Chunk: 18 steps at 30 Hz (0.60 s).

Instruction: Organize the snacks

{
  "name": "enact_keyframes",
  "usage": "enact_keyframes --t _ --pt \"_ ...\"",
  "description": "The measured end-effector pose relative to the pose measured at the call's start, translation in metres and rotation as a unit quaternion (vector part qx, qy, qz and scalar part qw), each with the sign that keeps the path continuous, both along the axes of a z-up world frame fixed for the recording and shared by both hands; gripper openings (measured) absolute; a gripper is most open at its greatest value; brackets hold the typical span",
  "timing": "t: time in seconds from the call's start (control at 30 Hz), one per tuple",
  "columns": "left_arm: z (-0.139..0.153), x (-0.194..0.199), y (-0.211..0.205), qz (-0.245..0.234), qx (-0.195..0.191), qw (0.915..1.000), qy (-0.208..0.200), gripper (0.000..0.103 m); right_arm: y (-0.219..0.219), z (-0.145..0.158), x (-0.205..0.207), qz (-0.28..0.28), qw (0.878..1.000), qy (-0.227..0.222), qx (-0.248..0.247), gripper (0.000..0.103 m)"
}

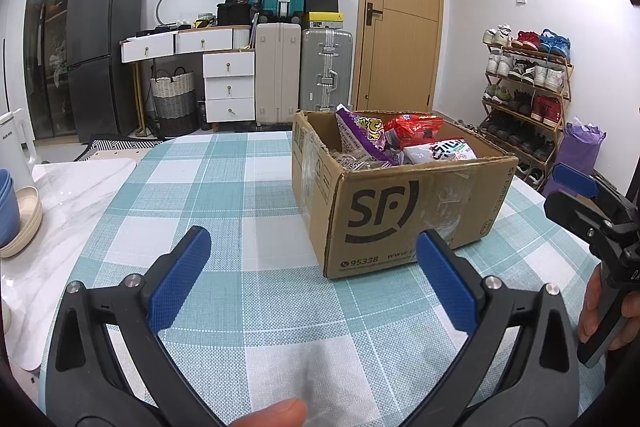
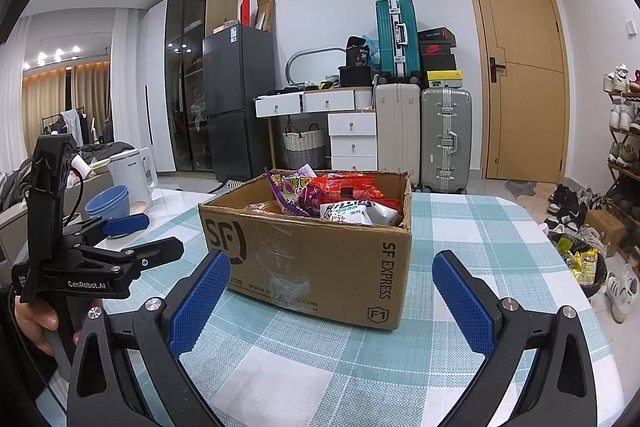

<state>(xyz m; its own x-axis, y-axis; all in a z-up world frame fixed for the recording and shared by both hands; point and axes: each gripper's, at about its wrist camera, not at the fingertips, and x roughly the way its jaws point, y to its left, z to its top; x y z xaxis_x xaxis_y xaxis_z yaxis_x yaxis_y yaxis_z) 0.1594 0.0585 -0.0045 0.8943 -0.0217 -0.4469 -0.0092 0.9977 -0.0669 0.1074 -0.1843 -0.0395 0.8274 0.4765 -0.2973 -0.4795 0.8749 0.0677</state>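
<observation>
Home room, table under a teal-and-white checked tablecloth [image 1: 248, 307], white marble top bare at its 9 o'clock edge. Left gripper [image 1: 312, 279]: black frame, blue textured pads [image 1: 180, 279] spread wide, nothing between them, hovering over cloth. Right gripper [image 2: 332, 301]: same build, pads parted, empty, low over the cloth. Each gripper shows in the other's view, hand-held; a thumb tip at 6 o'clock in the left wrist view.

Brown corrugated cardboard box with black SF logo [image 1: 400, 211] sits on the cloth at 12 o'clock of both grippers, just ahead of the pads, not touched. Top open, holding snack bags: purple bag [image 1: 360, 135] standing at the box's far-left side, red bag [image 1: 416, 129] behind, white bag with dark print [image 1: 444, 151] nearest the right wall. Something orange low inside in the right wrist view, possibly another pack, too hidden to tell.

Stacked blue bowls [image 2: 108, 203] and a white electric kettle [image 2: 132, 171] at 9 o'clock on the marble.
</observation>
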Motion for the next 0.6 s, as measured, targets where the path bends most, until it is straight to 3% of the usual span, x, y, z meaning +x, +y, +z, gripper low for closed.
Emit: enact_keyframes --t 0.6 --pt "-0.0008 0.0003 -0.0001 -0.001 0.001 1.0 0.0 0.102 0.0006 -0.0007 -0.0004 0.0 1.0 -0.001 -0.001 0.103"
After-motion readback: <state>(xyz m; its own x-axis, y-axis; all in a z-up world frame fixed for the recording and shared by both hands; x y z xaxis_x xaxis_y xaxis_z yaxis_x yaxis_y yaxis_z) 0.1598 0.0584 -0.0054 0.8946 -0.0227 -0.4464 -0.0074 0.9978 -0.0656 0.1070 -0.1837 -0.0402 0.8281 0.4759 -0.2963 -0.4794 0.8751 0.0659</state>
